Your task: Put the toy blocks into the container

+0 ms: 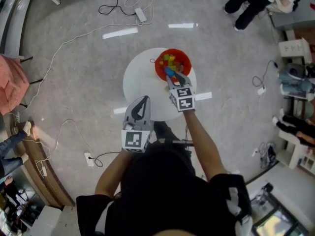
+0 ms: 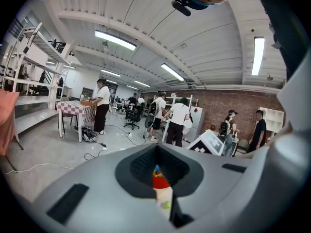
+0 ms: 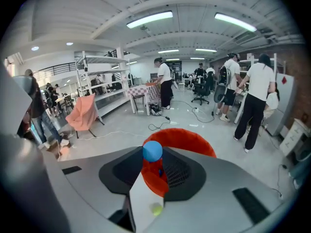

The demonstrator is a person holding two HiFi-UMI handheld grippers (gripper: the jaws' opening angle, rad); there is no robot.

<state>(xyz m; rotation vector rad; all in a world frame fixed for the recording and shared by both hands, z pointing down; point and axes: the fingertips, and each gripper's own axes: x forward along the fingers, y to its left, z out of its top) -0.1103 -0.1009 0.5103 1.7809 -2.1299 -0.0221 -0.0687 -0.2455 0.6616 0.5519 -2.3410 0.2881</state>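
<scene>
The red container [image 1: 186, 59] stands on the far right part of the one round white desk [image 1: 140, 77]. Inside it lies a heap of toy blocks [image 1: 170, 61] in red, yellow and green; they are too small and too crowded to count.

One more block, a blue block [image 1: 168, 71] with a rounded end, hangs over the container's near rim. Your right hand-held gripper [image 1: 172, 77] has it clamped between its two jaws. In the right gripper view the blue block [image 3: 152, 151] sits right at the jaw tips, with the container [image 3: 194, 140] just beyond it.

Your left hand-held gripper [image 1: 143, 99] hovers over the near edge of the desk, well apart from the container. In the left gripper view its jaws come together at the tips, leaving only a thin slit, and nothing is between them.

So that is one desk, one container, two grippers and one block held.

Around the desk, cables [image 1: 118, 6] trail over the grey floor [image 1: 74, 58]. Several people stand further off in the room.
</scene>
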